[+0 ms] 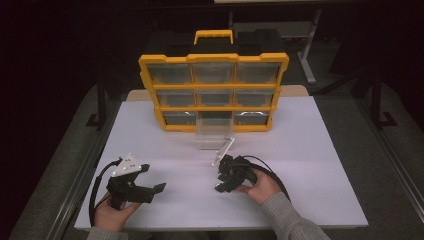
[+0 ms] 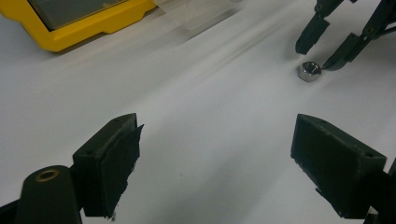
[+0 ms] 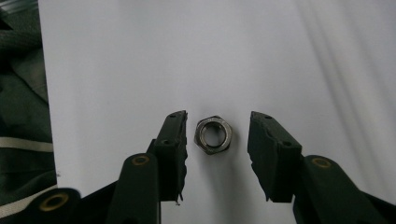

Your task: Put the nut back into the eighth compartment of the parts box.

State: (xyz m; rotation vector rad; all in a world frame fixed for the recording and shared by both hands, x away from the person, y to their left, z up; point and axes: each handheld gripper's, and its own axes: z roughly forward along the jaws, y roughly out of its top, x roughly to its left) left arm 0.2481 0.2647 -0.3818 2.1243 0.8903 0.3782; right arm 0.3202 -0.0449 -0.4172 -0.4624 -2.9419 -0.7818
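- Looking down from the high view, the right gripper [image 1: 226, 172] points down at the white bench [image 1: 310, 165] in front of a clear drawer [image 1: 214, 138] pulled from the yellow organiser [image 1: 214, 90]; the drawer probably sits out so that a part can go into it. The left gripper [image 1: 152, 181] rests apart at the near left, out of the way.
- Seen from the left gripper view, its own jaws stand wide apart with bare bench between them; the hex nut [image 2: 309, 71] lies far ahead to the right, just under the other gripper's tips.
- Seen from the right gripper view, the hex nut [image 3: 214, 135] lies flat between the jaws, a gap on each side: apart, not yet clamped, lined up for a pinch across its flats.
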